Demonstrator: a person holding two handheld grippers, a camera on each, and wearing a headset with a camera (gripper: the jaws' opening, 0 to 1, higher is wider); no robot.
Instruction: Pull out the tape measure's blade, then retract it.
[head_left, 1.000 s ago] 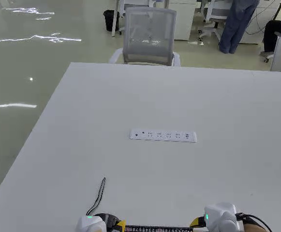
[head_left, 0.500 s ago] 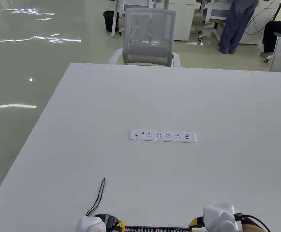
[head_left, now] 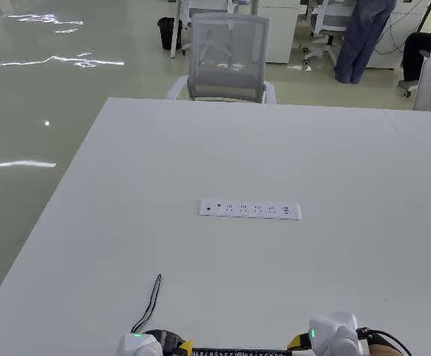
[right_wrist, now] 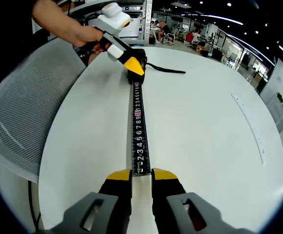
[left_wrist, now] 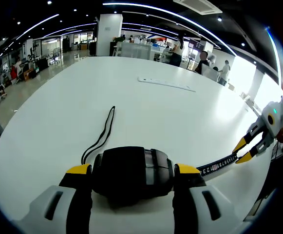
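The black tape measure case (left_wrist: pixel 131 178) sits between the yellow-tipped jaws of my left gripper (left_wrist: pixel 132 170), which is shut on it just above the white table. Its black wrist strap (left_wrist: pixel 100 134) trails across the tabletop. The blade (right_wrist: pixel 139 126) is drawn out, numbers up, and stretches to my right gripper (right_wrist: pixel 141 174), which is shut on the blade's end. In the head view both grippers sit at the bottom edge, the left gripper (head_left: pixel 178 347) and the right gripper (head_left: pixel 298 343), with the blade (head_left: pixel 237 351) spanning between them.
A white power strip (head_left: pixel 250 210) lies mid-table, far beyond the grippers. A grey mesh chair (head_left: pixel 228 55) stands at the table's far edge. A mesh chair back (right_wrist: pixel 29 112) is close beside the table's near edge. A person stands at the back right of the room.
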